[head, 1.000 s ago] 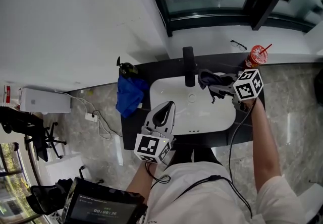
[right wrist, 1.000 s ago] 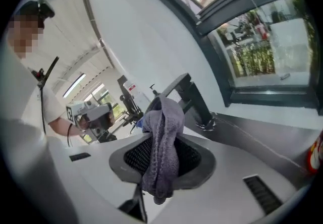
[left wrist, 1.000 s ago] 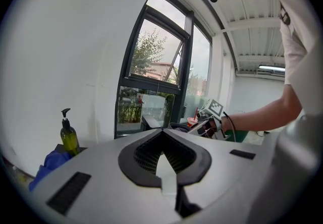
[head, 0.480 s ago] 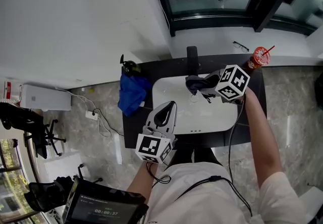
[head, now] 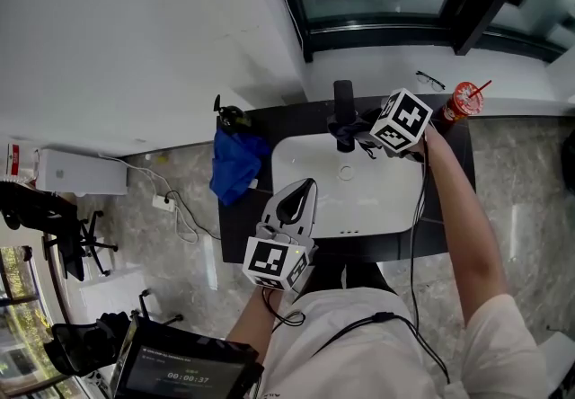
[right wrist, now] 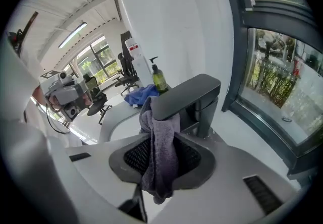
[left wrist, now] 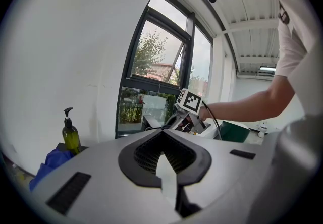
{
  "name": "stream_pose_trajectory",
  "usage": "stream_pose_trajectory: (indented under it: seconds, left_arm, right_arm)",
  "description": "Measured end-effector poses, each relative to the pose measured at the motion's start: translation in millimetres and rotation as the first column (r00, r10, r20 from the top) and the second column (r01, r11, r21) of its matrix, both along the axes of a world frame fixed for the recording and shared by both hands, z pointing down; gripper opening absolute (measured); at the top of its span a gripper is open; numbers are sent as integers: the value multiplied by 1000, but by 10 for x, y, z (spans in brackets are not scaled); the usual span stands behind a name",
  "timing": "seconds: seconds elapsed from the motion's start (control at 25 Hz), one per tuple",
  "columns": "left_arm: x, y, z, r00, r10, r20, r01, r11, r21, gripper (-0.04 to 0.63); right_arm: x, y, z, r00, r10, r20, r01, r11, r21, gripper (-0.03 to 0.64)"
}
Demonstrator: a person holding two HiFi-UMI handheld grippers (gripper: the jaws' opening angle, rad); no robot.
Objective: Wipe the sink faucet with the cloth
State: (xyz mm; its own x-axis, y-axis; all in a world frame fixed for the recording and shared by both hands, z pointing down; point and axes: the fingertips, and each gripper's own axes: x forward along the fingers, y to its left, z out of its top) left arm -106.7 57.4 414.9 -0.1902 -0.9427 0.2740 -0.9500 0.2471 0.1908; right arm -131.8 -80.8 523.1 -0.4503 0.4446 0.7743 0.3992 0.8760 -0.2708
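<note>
Currently the right gripper (right wrist: 161, 143) clamps the cloth (right wrist: 159, 172) against the faucet (right wrist: 194, 94) spout; next, draw it along the spout.

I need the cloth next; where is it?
The cloth is in the right tool, against the black faucet over the white sink, upper middle of head view.

Bright, even daylight thru window (right wrist: 282, 66) beyond right gripper (right wrist: 161, 165); shadows soft. Strong fisheye bend w/ black vignette at edges of both gripper views. Left gripper (left wrist: 163, 152) body close-up slightly soft; bkgd beyond it sharp.
</note>
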Motion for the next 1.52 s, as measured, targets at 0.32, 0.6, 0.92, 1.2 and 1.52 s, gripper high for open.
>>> stream_pose_trajectory:
  seconds: [0.32,0.6,0.92,1.2,1.52]
  left_arm:
    - [-45,15,8,1000,-5,7,5,1000,-5,-8]
    - [-30,-5,9,1000,14,13,-14,1000,-3,-8]
    - [10,-38,21,1000,24,8,-24,1000,-1,-8]
    - [15,-52,14,1000,27,6,-27,1000,-2,-8]
    - [-31,-3,24,1000,0,0,0,1000,-7,-8]
  right_arm:
    - [-99,-383,2,973,195,121,-196,981,-6,98]
    - [244,-583,87,937,327,122,-321,945,-64,98]
    - [618,-401,-158,953,236,189,-222,971,-92,98]
    - [589,303,-204,985,-61,160,78,992,-102,98]
    - [364,346,12,987,-158,-22,157,987,-22,98]
